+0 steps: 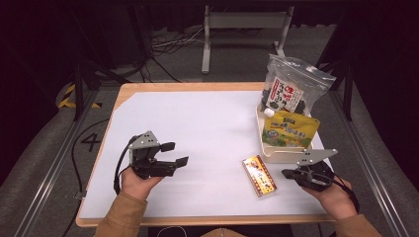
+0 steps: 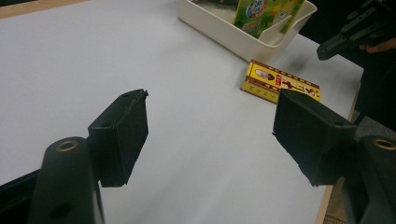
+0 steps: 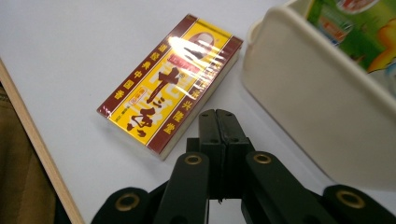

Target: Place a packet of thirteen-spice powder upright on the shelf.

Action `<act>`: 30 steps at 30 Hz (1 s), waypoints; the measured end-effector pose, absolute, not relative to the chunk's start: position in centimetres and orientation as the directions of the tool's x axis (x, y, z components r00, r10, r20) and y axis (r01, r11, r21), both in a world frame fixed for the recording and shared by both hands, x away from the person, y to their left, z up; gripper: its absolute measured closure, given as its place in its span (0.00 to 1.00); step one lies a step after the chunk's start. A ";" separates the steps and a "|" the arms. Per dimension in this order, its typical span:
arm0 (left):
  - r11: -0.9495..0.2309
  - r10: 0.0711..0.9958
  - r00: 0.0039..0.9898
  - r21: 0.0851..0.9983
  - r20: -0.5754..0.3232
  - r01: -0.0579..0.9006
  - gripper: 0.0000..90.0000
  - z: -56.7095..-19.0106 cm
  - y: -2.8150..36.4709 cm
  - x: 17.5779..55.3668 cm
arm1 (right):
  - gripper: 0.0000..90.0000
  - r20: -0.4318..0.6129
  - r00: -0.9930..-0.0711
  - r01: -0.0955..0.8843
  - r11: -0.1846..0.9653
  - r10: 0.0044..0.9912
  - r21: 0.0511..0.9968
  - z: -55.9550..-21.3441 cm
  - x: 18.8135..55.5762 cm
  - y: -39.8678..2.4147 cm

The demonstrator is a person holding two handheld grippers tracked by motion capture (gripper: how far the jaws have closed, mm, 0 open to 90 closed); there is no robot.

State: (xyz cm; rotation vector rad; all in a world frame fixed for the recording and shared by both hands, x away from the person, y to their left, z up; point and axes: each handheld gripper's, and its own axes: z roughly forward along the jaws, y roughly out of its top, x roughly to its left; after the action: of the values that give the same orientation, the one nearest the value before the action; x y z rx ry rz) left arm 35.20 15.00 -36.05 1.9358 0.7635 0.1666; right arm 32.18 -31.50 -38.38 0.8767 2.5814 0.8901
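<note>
The yellow and maroon box (image 1: 259, 176) is taken as the landmark: it is lying flat on the white table (image 1: 197, 123), just beside the near corner of the cream bin (image 1: 261, 143), with its long side slanting toward the table's front edge. It is being left free, nothing gripping it.

The right gripper (image 3: 217, 116) is being held low just beside the box, on the bin's side of it, with its jaws pressed fully together and nothing between them. Judging by that pose, the closed tips are probably being brought in to nudge or square the box rather than to pinch it.

The left gripper (image 1: 175, 154) is being kept well apart from the box, across bare table, its jaws standing partly open and empty, apparently waiting.

Behind the box, a green and yellow pouch (image 1: 290, 129) and a clear bag of dark snacks (image 1: 286, 91) are being kept upright in the bin. The table's wooden rim (image 1: 207, 219) is showing around the white sheet. Beyond it, the room is being kept dark, with a grey floor, loose cables and a metal stand (image 1: 242, 29).
</note>
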 end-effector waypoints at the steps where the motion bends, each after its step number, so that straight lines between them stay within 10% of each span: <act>1: -0.294 0.576 0.791 0.850 -0.206 0.436 0.30 -36.0 15.0 35.2 | 1.00 -0.060 -0.781 0.457 0.635 0.621 0.623 -38.6 32.2 -31.3; 30: -0.302 0.570 0.794 0.845 -0.210 0.441 0.29 -36.2 14.9 35.4 | 1.00 -0.037 -0.792 0.510 0.693 0.610 0.509 -41.9 32.1 -29.5</act>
State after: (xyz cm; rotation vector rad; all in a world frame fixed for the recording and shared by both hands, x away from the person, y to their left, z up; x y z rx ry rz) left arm 35.37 14.86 -36.21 1.9449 0.7600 0.1567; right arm 32.06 -29.52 -41.91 0.9037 2.7000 0.7209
